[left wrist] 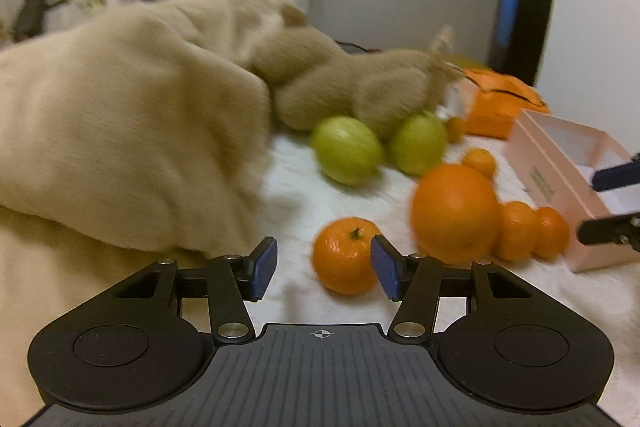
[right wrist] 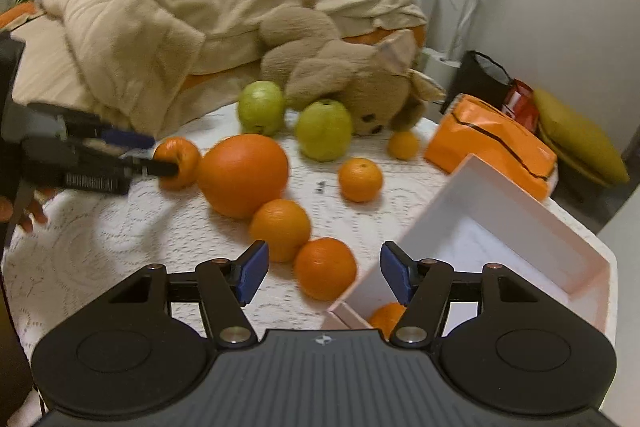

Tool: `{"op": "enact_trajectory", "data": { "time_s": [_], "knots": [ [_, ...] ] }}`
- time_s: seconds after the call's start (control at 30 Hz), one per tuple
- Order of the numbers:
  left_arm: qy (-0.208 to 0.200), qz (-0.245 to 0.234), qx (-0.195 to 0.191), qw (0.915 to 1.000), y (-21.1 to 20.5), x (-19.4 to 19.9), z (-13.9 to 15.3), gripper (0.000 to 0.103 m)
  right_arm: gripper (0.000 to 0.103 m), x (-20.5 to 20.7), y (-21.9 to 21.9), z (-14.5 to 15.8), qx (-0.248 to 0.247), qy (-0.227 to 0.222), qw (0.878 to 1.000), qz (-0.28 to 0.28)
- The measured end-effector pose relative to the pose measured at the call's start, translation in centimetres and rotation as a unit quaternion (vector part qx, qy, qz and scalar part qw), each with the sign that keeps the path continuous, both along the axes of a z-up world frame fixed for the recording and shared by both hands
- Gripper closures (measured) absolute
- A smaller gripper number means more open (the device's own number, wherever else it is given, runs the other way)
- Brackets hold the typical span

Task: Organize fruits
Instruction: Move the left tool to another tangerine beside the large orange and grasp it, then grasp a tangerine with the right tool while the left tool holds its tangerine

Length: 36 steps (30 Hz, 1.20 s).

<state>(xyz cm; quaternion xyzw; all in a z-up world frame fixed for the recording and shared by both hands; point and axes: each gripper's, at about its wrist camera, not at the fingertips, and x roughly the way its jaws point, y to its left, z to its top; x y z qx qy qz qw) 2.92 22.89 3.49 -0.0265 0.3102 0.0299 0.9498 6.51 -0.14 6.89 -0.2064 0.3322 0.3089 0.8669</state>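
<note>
My left gripper is open over the white lace cloth. A tangerine lies between its jaws by the right pad, well clear of the left pad. The right wrist view shows this gripper around that tangerine. My right gripper is open, with a tangerine just beyond its jaws. Its right finger hangs over the pink box, which holds one tangerine. A big orange, several tangerines and two green fruits lie on the cloth.
A teddy bear and a beige blanket lie behind the fruit. An orange bag sits at the back right beyond the box. A person's hand holds the left gripper. The cloth's right edge drops off beside the box.
</note>
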Motion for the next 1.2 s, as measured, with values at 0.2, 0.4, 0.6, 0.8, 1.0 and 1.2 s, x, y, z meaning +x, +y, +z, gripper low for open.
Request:
{"op": "enact_trajectory", "data": {
  "time_s": [0.2, 0.4, 0.6, 0.8, 1.0, 1.2],
  "knots": [
    [0.014, -0.043, -0.027, 0.9986, -0.3, 0.4, -0.3, 0.05, 0.039, -0.6, 0.6, -0.2, -0.006, -0.008, 1.0, 0.013],
    [0.014, -0.048, 0.007, 0.9987, -2.3, 1.6, -0.7, 0.049, 0.039, -0.6, 0.2, 0.0, -0.005, -0.015, 1.0, 0.004],
    [0.024, -0.019, 0.014, 0.9994, -1.8, 3.6, -1.6, 0.047, 0.039, -0.7, -0.6, 0.0, -0.005, -0.022, 1.0, -0.001],
    [0.023, -0.022, -0.034, 0.9989, -1.0, 4.4, -2.5, 0.048, 0.038, -0.7, -0.6, -0.7, -0.016, -0.019, 1.0, 0.002],
    [0.011, -0.015, -0.087, 0.996, -0.1, 1.3, -1.1, 0.049, 0.038, -1.7, 0.6, -0.7, -0.041, -0.049, 0.998, 0.027],
    [0.003, -0.022, -0.123, 0.9922, -0.9, -2.1, -0.2, 0.049, 0.038, -1.3, 3.6, -1.2, -0.052, -0.04, 0.995, 0.08]
  ]
}}
